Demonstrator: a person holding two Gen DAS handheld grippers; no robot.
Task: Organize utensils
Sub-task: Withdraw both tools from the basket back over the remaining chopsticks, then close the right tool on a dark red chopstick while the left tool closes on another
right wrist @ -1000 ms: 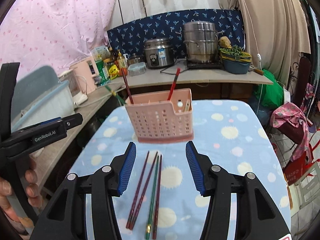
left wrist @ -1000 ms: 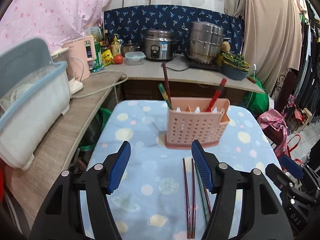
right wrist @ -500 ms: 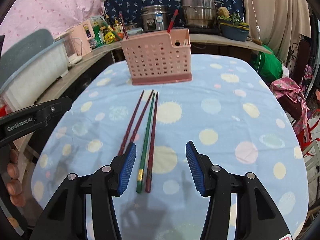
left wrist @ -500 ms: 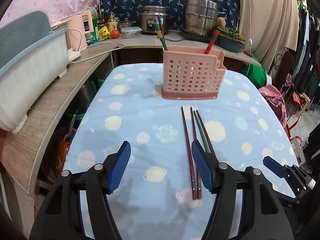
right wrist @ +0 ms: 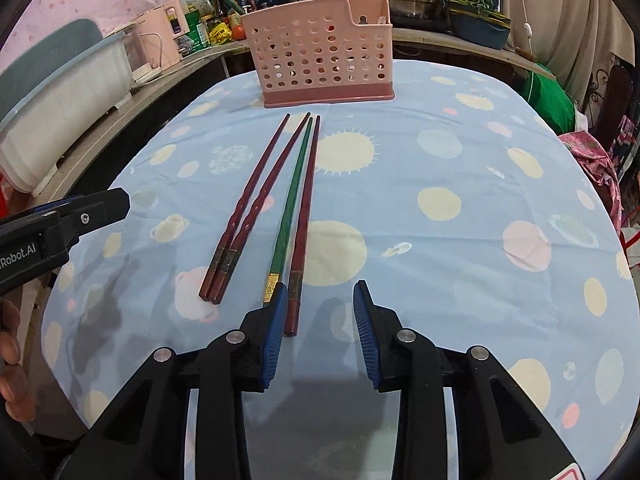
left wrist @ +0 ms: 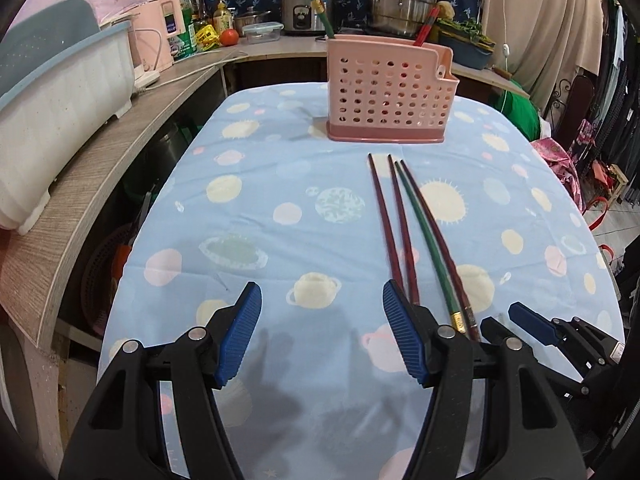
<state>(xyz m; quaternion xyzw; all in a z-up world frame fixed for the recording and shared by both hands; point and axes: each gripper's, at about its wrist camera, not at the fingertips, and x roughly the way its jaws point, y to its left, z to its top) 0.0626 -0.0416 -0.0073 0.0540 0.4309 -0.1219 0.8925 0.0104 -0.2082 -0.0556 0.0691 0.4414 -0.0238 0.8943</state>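
Several chopsticks lie side by side on the blue cloth: dark red ones (right wrist: 256,204) (left wrist: 390,224) and a green one (right wrist: 294,196) (left wrist: 424,236). A pink perforated utensil basket (right wrist: 324,56) (left wrist: 386,92) stands upright beyond them with a few chopsticks inside. My right gripper (right wrist: 320,300) is open and empty; its left pad sits at the near ends of the green and rightmost red chopsticks. My left gripper (left wrist: 322,300) is open and empty, left of the chopsticks' near ends. The right gripper's tip shows in the left wrist view (left wrist: 532,324).
A wooden counter (left wrist: 100,168) runs along the table's left with a white and blue bin (left wrist: 52,96). Pots, a rice cooker (left wrist: 298,12) and bottles stand on the back counter. The table's right edge drops to floor clutter (right wrist: 600,160).
Both grippers have pulled back toward the near end of the table and lower. The basket now looks farther off and the chopsticks' near ends lie at the right gripper's pads.
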